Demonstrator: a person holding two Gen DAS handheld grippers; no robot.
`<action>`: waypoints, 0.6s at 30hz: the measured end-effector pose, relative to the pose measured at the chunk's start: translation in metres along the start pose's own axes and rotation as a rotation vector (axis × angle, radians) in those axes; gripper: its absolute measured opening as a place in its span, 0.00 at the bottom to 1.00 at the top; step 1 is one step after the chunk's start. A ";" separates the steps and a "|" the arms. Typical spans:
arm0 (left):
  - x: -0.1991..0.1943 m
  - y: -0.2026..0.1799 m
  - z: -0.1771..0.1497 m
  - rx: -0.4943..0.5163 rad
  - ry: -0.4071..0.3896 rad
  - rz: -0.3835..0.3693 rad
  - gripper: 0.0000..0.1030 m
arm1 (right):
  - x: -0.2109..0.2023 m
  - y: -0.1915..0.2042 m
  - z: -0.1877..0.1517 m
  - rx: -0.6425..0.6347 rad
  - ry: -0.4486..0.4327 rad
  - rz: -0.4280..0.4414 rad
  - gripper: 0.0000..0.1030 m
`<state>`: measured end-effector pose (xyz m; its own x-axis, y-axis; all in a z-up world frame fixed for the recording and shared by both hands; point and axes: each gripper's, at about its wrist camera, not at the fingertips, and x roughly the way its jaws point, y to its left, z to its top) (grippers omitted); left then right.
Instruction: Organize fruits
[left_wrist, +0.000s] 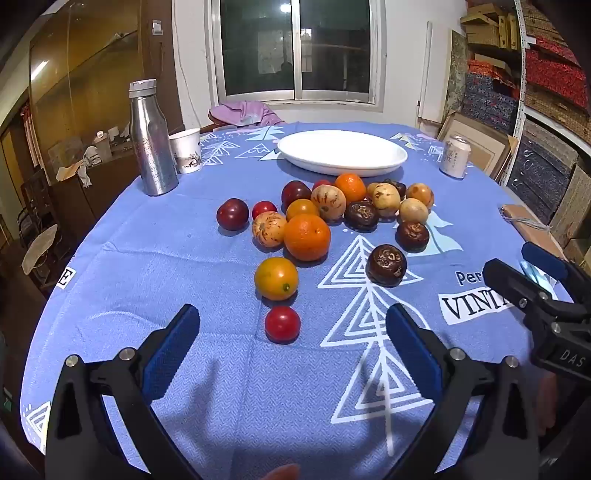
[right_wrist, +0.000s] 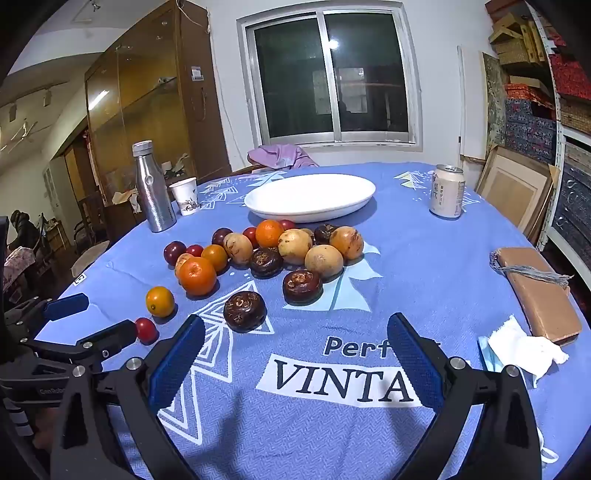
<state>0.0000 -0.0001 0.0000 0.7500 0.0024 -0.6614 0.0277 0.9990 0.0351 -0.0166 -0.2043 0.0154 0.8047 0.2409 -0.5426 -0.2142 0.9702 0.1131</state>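
A steel bottle (left_wrist: 151, 140) stands upright at the far left of the table (right_wrist: 443, 266), with a paper cup (left_wrist: 185, 150) just beside it. A drinks can (right_wrist: 447, 191) stands far right. Near the right edge lies a brown notebook (right_wrist: 535, 291), a crumpled tissue (right_wrist: 521, 347) touching its near end. A purple cloth (right_wrist: 280, 155) lies below the window (right_wrist: 332, 77).

fruits (left_wrist: 325, 218) heaped before plate (left_wrist: 341, 152), bottle (left_wrist: 151, 140) left, can (left_wrist: 455, 156) right

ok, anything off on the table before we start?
Nothing spilled or damaged. All the fruit lies loose on the tablecloth; the white plate behind it is empty. A crumpled tissue sits at the right edge.
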 end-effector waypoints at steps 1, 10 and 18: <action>0.000 0.000 0.000 0.000 -0.001 -0.002 0.96 | 0.000 0.000 0.000 0.000 0.000 0.002 0.97; 0.000 0.000 0.000 -0.002 0.007 -0.008 0.96 | -0.002 0.000 0.001 -0.002 0.007 0.000 0.97; 0.002 0.000 -0.006 -0.006 0.013 -0.012 0.96 | 0.003 -0.003 -0.001 0.017 0.014 0.011 0.97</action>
<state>-0.0027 0.0005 -0.0054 0.7411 -0.0086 -0.6713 0.0324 0.9992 0.0229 -0.0141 -0.2067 0.0132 0.7943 0.2515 -0.5530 -0.2134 0.9678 0.1337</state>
